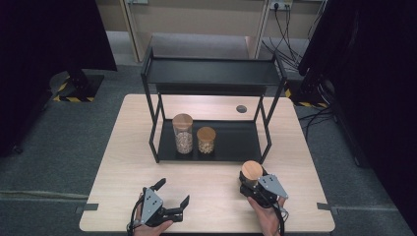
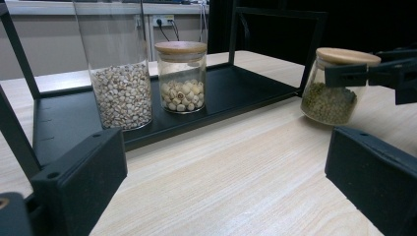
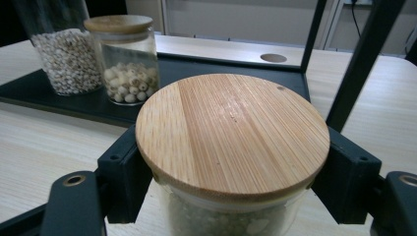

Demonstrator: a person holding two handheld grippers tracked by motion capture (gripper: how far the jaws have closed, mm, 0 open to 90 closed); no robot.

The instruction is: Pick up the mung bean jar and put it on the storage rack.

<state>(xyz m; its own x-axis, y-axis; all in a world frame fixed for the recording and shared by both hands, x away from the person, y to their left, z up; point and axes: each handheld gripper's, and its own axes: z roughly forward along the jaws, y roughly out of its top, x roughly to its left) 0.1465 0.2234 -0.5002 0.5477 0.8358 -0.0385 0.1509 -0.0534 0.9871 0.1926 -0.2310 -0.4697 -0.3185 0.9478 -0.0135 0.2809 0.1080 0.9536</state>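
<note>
Right gripper [image 1: 252,183]: I have its two black jaws closed on the glass just under the bamboo lid of the green-bean jar [image 3: 231,142]; in the right gripper view a jaw stands hard against each side of the jar, with the lid spread above them. The jar sits upright on the table [image 1: 128,162], near the front right corner of the black rack [image 1: 211,73], outside its frame. From the left gripper view I see the same jar [image 2: 334,91] with the jaws clasping its neck and its base on the wood.

Left gripper [image 1: 173,195]: I keep its jaws spread wide, with nothing between them and nothing touching them; bare table lies in the gap. It rests low near the front edge of the table, well apart from the held jar.

Beyond the jaws: the rack's lower tray [image 1: 236,142] carries two more lidded jars, standing just beside each other at its left half. The tall jar [image 1: 183,133] holds small pale grains; the short jar [image 1: 206,140] holds larger whitish round seeds. The rack's upper shelf lies directly above them. A small round hole [image 1: 241,108] is set in the tabletop behind the rack.
</note>
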